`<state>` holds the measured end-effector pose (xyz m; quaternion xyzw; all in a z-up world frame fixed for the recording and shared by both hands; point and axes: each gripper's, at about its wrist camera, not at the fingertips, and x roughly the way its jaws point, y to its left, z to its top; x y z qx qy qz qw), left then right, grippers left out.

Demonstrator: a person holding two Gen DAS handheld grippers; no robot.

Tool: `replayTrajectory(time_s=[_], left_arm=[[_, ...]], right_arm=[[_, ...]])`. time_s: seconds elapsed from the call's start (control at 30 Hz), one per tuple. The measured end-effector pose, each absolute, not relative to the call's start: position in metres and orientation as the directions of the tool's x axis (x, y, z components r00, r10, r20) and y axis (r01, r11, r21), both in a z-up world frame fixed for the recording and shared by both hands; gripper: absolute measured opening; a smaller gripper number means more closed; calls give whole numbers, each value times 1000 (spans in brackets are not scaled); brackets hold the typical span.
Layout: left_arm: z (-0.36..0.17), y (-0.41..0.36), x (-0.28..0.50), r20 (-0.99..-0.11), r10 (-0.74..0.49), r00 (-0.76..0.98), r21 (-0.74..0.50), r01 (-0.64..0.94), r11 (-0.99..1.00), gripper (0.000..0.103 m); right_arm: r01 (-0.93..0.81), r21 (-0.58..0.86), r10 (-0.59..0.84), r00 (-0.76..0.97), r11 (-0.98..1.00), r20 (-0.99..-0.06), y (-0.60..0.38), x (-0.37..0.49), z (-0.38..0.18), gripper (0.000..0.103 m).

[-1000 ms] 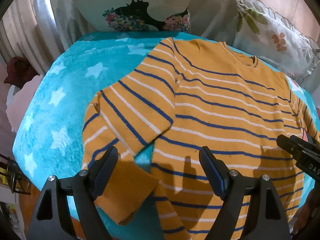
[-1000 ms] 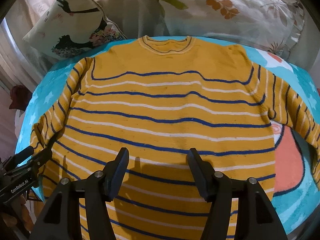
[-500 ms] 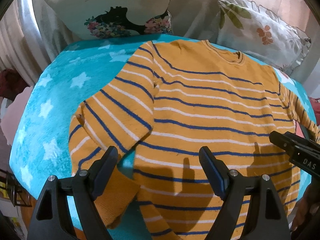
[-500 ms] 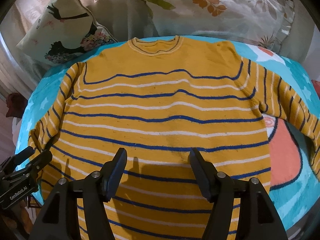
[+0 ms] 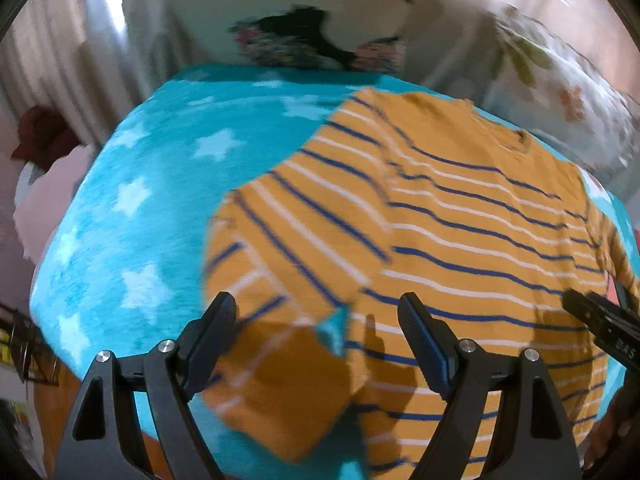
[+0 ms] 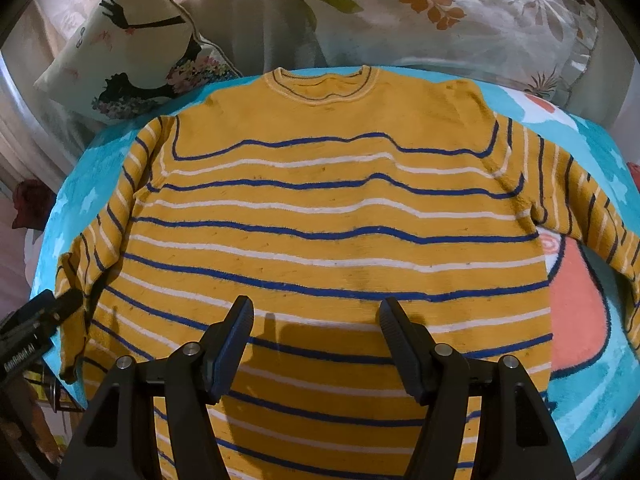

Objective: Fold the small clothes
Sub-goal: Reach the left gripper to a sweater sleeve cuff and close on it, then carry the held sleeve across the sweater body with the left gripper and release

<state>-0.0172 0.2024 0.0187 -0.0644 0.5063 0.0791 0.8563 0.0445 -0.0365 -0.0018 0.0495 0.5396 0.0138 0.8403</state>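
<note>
Striped sweater spread flat, first fold not yet begun

The yellow sweater [image 6: 320,216] lies face-up across the middle of the blue star blanket [image 5: 132,216] on the bed, collar toward the pillows [image 6: 460,12]. Both the left gripper [image 5: 316,332] and right gripper [image 6: 316,328] hover above its hem with fingers open, gripping nothing. The left sleeve [image 5: 280,264] looks the likely start: the next move calls for pinching its cuff and carrying it across the body.

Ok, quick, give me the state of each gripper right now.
Left gripper: open, holding nothing, above the sweater's sleeve cuff.
Right gripper: open, holding nothing, above the sweater's lower body.
</note>
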Motion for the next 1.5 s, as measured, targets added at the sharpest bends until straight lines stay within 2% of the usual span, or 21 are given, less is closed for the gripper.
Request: replayTrajectory(time_s=[0.17, 0.3, 0.37, 0.4, 0.43, 0.47, 0.5, 0.6, 0.73, 0.87, 1.17, 1.5], left_arm=[[9, 240, -24, -893, 97, 439, -36, -283, 958, 82], [-6, 247, -27, -914, 37, 403, -83, -275, 958, 82], [-14, 246, -25, -923, -32, 382, -134, -243, 961, 80], [-18, 247, -24, -926, -78, 370, -175, -235, 956, 60], [-20, 250, -24, -929, -89, 360, -183, -238, 954, 48], [-17, 256, -23, -928, -75, 366, -170, -235, 957, 21], [-15, 264, -23, -924, -93, 370, -190, -235, 953, 10], [-11, 312, -24, -909, -151, 389, -292, -336, 896, 9], [-6, 393, -22, -906, -64, 419, -284, -488, 826, 8], [-5, 446, -11, -900, -18, 436, -281, -547, 789, 8], [-14, 482, 35, -895, -15, 446, -272, -520, 810, 8], [-23, 505, 48, -869, -146, 474, -389, -469, 793, 8]], right_arm=[[41, 95, 70, 408, 995, -910, -36, 46, -5, 71], [44, 92, 67, 399, 995, -914, -33, 48, -8, 71], [37, 88, 66, 395, 995, -916, -30, 49, -10, 71], [33, 86, 66, 393, 996, -917, -28, 50, -11, 71], [29, 84, 66, 391, 996, -918, -26, 51, -11, 71], [23, 81, 65, 389, 996, -919, -23, 52, -12, 71], [19, 77, 64, 390, 997, -919, -21, 52, -12, 71], [6, 66, 58, 396, 998, -917, -17, 53, -11, 71], [14, 56, 46, 397, 998, -917, -18, 54, -11, 71], [14, 45, 36, 386, 999, -922, -16, 56, -13, 71], [-23, 8, 16, 361, 1000, -933, 4, 57, -18, 71], [8, -26, -27, 334, 1000, -942, 1, 52, -23, 70]])
